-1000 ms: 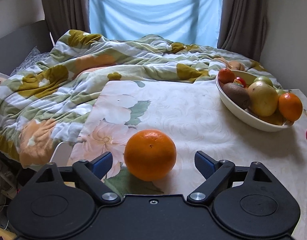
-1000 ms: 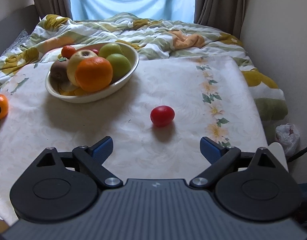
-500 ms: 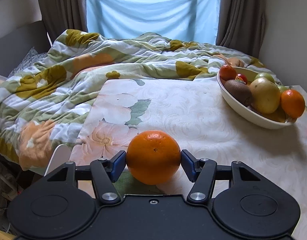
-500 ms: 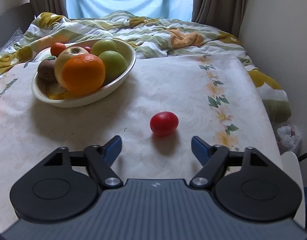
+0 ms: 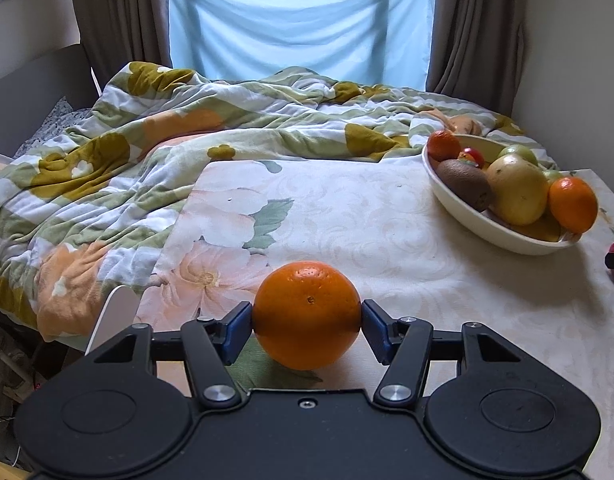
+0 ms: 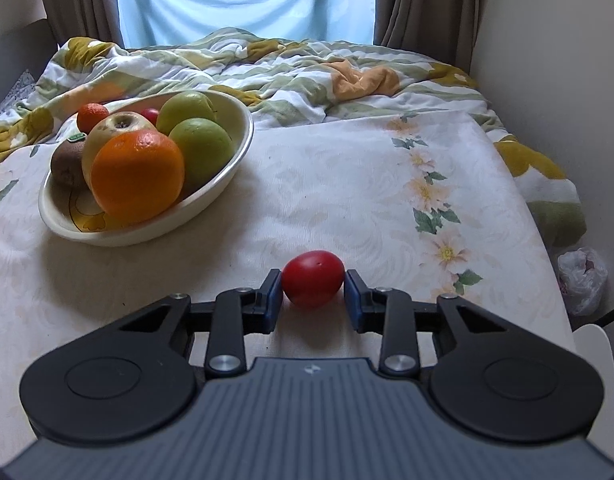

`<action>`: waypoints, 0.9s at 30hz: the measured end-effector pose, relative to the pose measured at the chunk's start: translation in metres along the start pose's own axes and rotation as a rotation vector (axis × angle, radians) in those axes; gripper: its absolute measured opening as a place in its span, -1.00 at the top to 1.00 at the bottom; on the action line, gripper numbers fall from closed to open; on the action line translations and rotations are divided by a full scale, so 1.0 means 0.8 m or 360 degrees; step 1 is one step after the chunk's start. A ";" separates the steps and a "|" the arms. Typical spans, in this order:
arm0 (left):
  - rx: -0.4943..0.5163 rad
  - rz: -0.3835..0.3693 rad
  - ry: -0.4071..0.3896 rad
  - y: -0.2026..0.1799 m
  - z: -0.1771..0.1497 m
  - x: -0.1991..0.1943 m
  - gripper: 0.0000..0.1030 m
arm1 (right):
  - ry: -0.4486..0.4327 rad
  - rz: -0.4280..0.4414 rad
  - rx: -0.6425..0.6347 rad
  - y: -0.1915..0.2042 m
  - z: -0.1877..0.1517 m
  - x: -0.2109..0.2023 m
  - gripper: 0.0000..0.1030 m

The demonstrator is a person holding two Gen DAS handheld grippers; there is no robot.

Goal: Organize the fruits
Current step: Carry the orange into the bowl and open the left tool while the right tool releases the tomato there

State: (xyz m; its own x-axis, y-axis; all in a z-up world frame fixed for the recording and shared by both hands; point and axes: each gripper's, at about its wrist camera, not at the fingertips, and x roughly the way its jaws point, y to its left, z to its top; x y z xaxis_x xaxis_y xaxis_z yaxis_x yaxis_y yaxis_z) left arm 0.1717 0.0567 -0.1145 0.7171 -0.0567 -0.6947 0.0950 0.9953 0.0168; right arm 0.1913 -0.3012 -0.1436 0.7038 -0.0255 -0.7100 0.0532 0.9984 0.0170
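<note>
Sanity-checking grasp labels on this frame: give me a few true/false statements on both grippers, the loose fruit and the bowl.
1. The left gripper has both pads against the orange. True.
2. The right gripper brackets a kiwi. False: it brackets the small red fruit; a kiwi lies in the bowl.
3. The bowl holds several fruits. True.
4. The red fruit sits inside the bowl. False: it is on the floral tablecloth, apart from the bowl.

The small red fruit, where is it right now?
In the right wrist view, the small red fruit sits on the tablecloth between the right tongs, right of the bowl.
</note>
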 end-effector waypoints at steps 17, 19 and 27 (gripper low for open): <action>-0.0015 -0.0079 -0.0123 -0.046 0.054 -0.073 -0.23 | -0.0055 0.0117 -0.0055 0.007 0.040 -0.058 0.07; -0.0015 -0.0090 -0.0137 -0.053 0.063 -0.080 -0.23 | -0.0062 0.0140 -0.0058 0.006 0.048 -0.067 0.07; -0.0003 -0.0172 -0.0214 -0.079 0.109 -0.093 -0.23 | -0.0101 0.0212 -0.0105 0.008 0.088 -0.095 0.07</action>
State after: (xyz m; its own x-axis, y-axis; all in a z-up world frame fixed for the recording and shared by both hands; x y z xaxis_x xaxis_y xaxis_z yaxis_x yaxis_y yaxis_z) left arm 0.1729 -0.0085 -0.0011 0.7887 -0.1735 -0.5898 0.1756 0.9830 -0.0543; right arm 0.1877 -0.2966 -0.0400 0.7450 0.1062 -0.6585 -0.0884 0.9943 0.0603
